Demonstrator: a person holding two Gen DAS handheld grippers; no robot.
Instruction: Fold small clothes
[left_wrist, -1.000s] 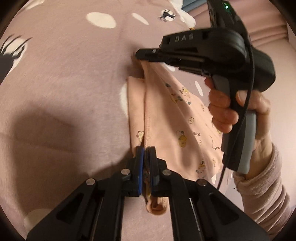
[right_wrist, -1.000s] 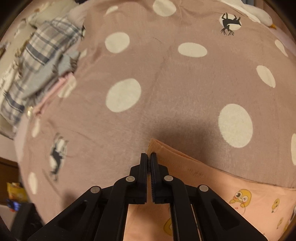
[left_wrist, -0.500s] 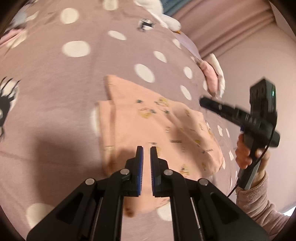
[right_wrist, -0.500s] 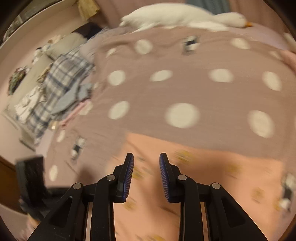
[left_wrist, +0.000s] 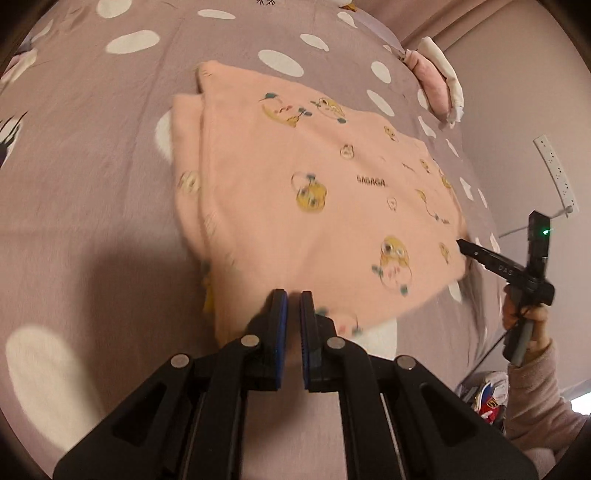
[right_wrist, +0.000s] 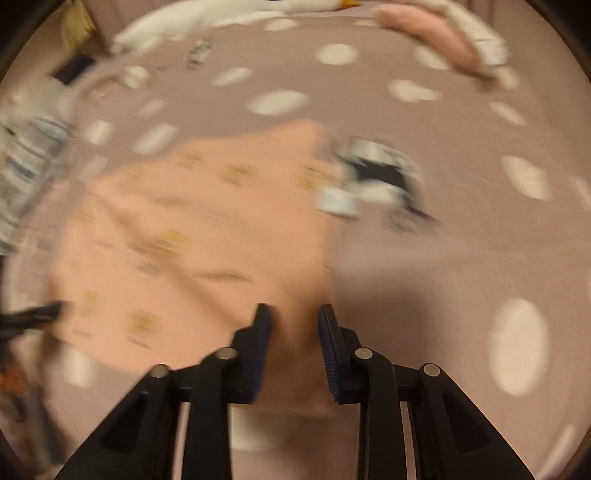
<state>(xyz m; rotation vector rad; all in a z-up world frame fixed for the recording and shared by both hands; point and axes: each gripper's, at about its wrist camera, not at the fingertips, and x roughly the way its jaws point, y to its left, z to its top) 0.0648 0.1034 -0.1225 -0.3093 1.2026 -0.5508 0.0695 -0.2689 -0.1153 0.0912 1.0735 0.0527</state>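
Both tongs have let go and slid along the folded shirt. Left tongs nearly closed, empty; right tongs opening, empty. Pinch both near corners evenly.

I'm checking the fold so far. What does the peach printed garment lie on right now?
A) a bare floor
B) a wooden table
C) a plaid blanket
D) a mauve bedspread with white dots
D: the left wrist view shows the peach garment spread flat on the dotted mauve bedspread.

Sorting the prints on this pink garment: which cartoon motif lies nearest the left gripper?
The yellow duck over a round outline, up and right of the left gripper on the pink garment; every other motif sits farther up.
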